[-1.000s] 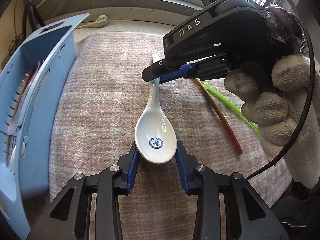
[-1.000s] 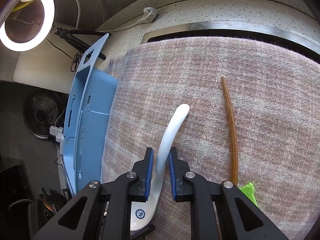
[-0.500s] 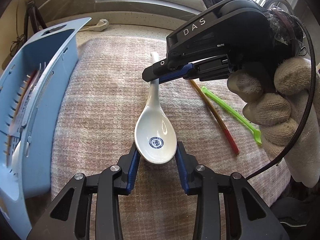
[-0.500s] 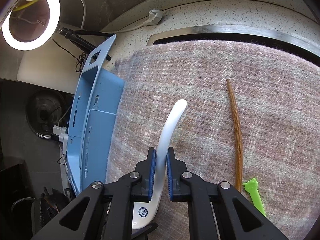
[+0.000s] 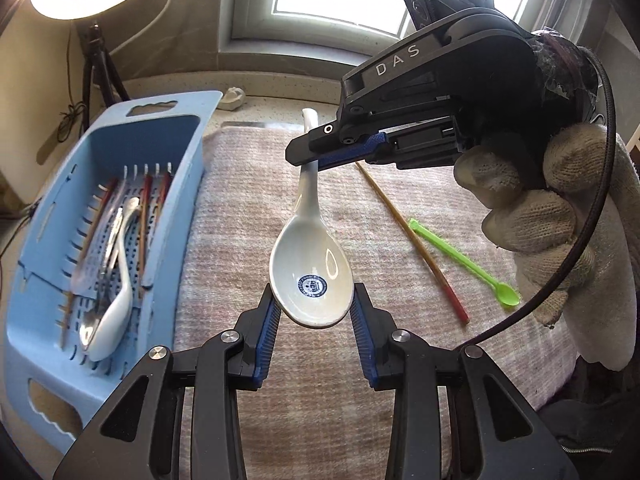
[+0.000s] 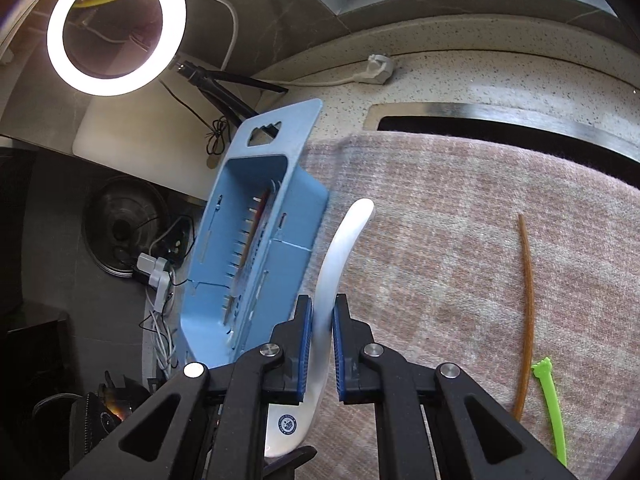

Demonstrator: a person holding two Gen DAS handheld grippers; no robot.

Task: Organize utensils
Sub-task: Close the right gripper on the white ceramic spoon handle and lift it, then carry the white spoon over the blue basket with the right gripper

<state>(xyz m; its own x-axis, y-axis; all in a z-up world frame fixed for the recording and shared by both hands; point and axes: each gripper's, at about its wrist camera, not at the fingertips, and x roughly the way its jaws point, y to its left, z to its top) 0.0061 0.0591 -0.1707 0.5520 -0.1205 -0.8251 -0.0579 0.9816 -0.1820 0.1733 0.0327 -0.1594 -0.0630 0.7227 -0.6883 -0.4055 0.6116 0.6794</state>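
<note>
Left fingers [image 5: 266, 322] grasp the white spoon [image 5: 312, 280] by its bowl. Right fingers [image 6: 340, 340] pinch its handle above the blanket [image 6: 460, 240].

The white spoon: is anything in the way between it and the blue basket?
Nothing visible is. The spoon is held by both grippers above the cloth, and the basket sits open to its left. The chopstick and green pick lie on the other side.

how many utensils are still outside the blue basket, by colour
white: 1, the ceramic spoon held by both the left gripper and the right gripper
brown: 1, the chopstick on the cloth
green: 1, the small plastic spoon
total: 3
</note>
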